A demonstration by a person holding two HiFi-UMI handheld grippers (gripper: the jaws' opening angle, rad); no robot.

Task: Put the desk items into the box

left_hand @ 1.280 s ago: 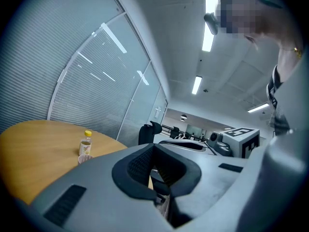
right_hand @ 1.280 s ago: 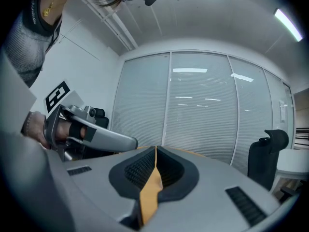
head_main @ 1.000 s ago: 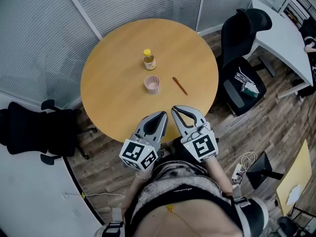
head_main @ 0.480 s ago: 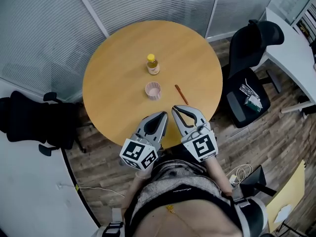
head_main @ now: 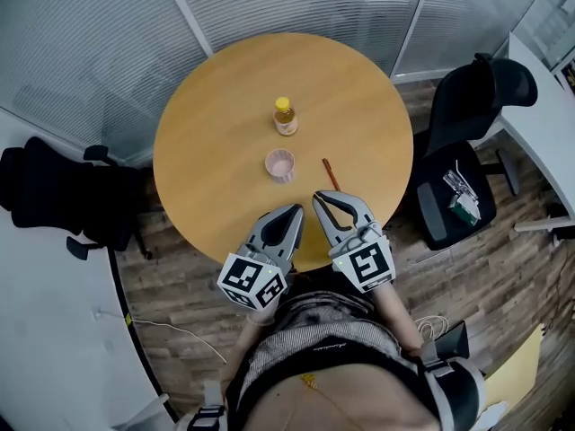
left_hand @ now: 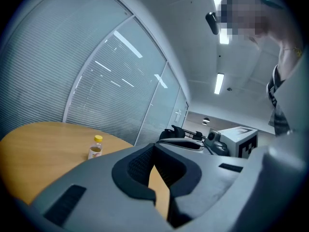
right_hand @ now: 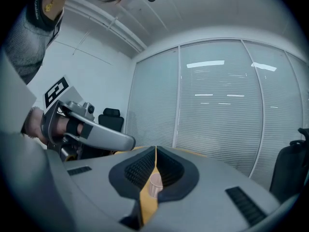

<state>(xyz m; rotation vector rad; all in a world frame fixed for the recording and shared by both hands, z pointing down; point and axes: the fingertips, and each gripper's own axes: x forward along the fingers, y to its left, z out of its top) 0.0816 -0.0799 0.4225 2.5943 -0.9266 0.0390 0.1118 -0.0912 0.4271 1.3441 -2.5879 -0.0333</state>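
On the round wooden table (head_main: 216, 106) stand a small bottle with a yellow cap (head_main: 286, 117) and a pink cup (head_main: 280, 164). A thin brown stick (head_main: 331, 173) lies to the cup's right. I see no box. Both grippers hover over the table's near edge, side by side, empty. The left gripper (head_main: 297, 210) is shut and so is the right gripper (head_main: 320, 197). In the left gripper view the bottle (left_hand: 96, 147) shows left of the shut left gripper (left_hand: 154, 146). In the right gripper view the cup (right_hand: 155, 183) shows through the loop below the shut right gripper (right_hand: 155, 149).
A black office chair (head_main: 54, 209) stands left of the table. Another chair (head_main: 472, 142) at the right has small items on its seat. A white desk (head_main: 544, 106) is at the far right. Blinds-covered glass walls run behind. Cables lie on the wood floor.
The head view has shifted, so the table and the right chair sit a little further right and lower in the picture. Both grippers stay shut in the same place.
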